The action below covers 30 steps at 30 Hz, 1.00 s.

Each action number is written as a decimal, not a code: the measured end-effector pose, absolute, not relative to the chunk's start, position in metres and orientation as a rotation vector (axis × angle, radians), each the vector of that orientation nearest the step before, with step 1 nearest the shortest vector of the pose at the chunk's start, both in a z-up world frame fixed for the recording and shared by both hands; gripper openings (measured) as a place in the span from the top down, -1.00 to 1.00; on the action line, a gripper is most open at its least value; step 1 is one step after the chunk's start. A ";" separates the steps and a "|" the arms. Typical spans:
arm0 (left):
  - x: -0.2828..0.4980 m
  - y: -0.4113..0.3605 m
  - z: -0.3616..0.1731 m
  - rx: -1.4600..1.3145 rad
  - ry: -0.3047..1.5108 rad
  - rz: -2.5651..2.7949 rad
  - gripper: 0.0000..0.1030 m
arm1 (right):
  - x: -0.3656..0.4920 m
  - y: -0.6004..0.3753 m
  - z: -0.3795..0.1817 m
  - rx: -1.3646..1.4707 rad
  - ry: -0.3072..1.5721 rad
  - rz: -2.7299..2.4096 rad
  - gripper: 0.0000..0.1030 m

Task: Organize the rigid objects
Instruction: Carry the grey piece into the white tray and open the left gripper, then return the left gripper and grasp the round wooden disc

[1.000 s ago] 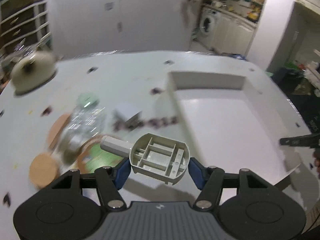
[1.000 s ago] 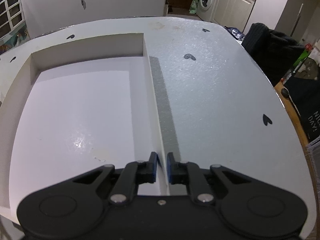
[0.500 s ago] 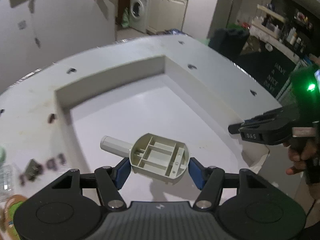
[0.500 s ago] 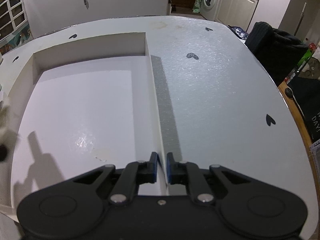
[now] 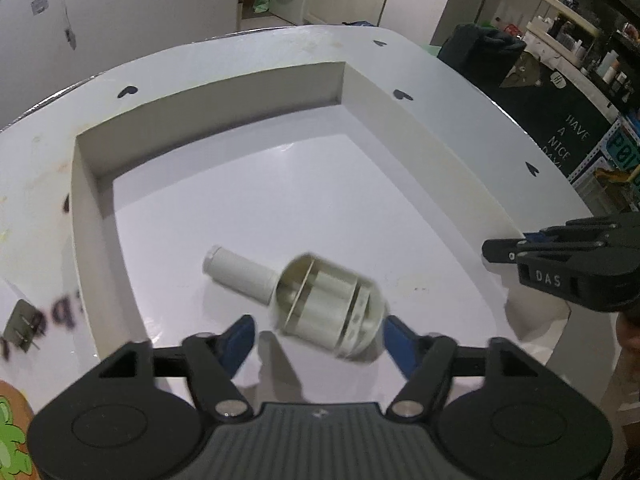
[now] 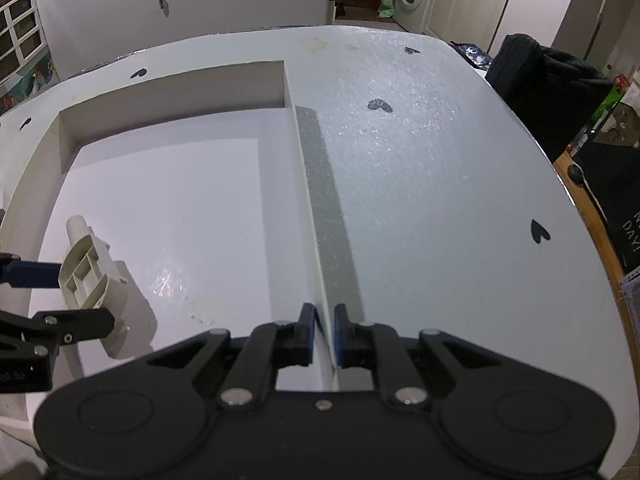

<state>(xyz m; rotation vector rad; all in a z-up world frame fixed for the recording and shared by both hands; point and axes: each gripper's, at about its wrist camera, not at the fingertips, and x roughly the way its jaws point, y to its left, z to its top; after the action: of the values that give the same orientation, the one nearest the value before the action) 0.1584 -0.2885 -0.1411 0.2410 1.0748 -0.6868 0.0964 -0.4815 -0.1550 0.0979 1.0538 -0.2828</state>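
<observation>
A beige plastic part point(image 5: 320, 304) with a ribbed oval head and a round stem is motion-blurred inside the white foam tray point(image 5: 92, 216), just ahead of my left gripper point(image 5: 318, 340), whose jaws stand open and apart from it. The part also shows in the right wrist view point(image 6: 86, 268), between the left gripper's fingers. My right gripper point(image 6: 323, 334) is shut on the tray's right wall point(image 6: 320, 264) near its front end; it also shows at the right of the left wrist view point(image 5: 560, 256).
A small metal piece point(image 5: 22, 326) and a cork coaster point(image 5: 12, 432) lie on the table left of the tray. The white table point(image 6: 440, 180) stretches to the right of the tray, with dark heart marks. A dark chair point(image 6: 548, 92) stands beyond its right edge.
My left gripper carried the beige part from the cluttered left side over the tray, then opened; the part has left the jaws and is dropping into the tray. The right gripper stayed shut on the wall.
</observation>
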 end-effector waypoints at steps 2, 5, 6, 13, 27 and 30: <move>0.157 -0.286 -0.139 0.242 1.066 -0.683 -0.66 | 0.097 -0.482 -0.155 0.098 1.056 -0.284 0.80; 0.155 -0.283 -0.133 0.228 1.051 -0.694 -0.78 | 0.097 -0.482 -0.155 0.104 1.054 -0.285 0.79; 0.153 -0.282 -0.130 0.230 1.042 -0.698 -0.80 | 0.096 -0.482 -0.155 0.104 1.053 -0.286 0.79; 0.138 -0.265 -0.105 0.227 0.972 -0.695 -1.00 | 0.095 -0.482 -0.155 0.104 1.047 -0.286 0.79; 0.127 -0.167 -0.049 0.140 0.839 -0.537 -1.00 | 0.097 -0.480 -0.156 0.090 1.061 -0.291 0.78; 0.130 -0.139 -0.047 0.136 0.834 -0.459 -1.00 | 0.098 -0.479 -0.155 0.086 1.067 -0.294 0.78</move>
<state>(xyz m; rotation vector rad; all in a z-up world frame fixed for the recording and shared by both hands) 0.1300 -0.1387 -0.0466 0.1363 0.8337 -0.4594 0.0975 -0.4792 -0.1555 0.0863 1.0671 -0.2940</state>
